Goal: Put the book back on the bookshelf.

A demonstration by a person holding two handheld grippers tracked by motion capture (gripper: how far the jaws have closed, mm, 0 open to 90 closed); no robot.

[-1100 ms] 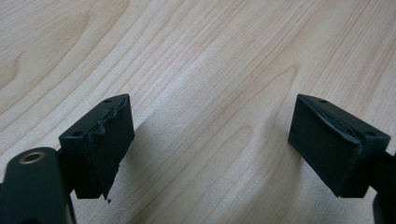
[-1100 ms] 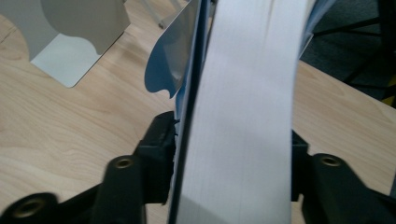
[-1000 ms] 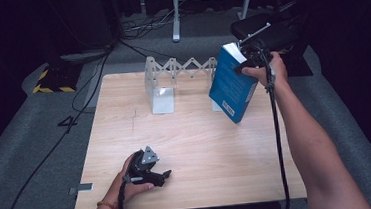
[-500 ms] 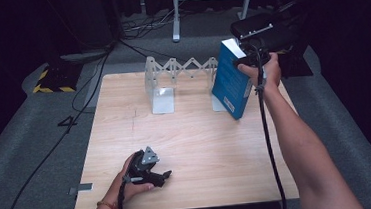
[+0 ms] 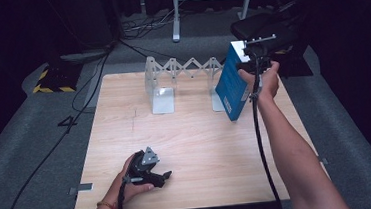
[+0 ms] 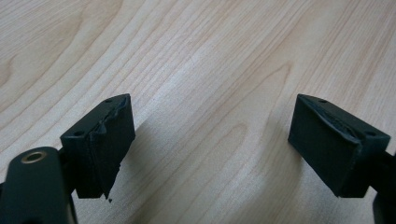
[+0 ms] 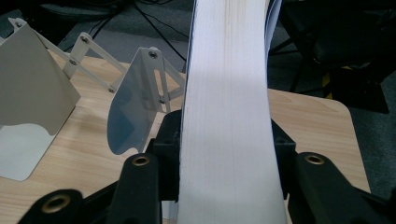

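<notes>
Wooden table [image 5: 197,148], dark chair [image 5: 267,25]

Thick blue-covered book [image 7: 226,116] ran off the right gripper view's top and bottom edges, its white page block hiding the pads clamping it. Print on its cover [image 5: 232,88] was too small to read in the high view. White metal expandable bookend rack [image 7: 37,102] was cut off at left.

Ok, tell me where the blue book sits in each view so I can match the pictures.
High view: the blue book is upper right, tilted, gripped at its top by the right tongs.
Left gripper view: bare wooden table between open tongs, no book.
Right gripper view: its white page edge runs up the centre.
Shared landmark: the white accordion book rack, just left of the book.
</notes>
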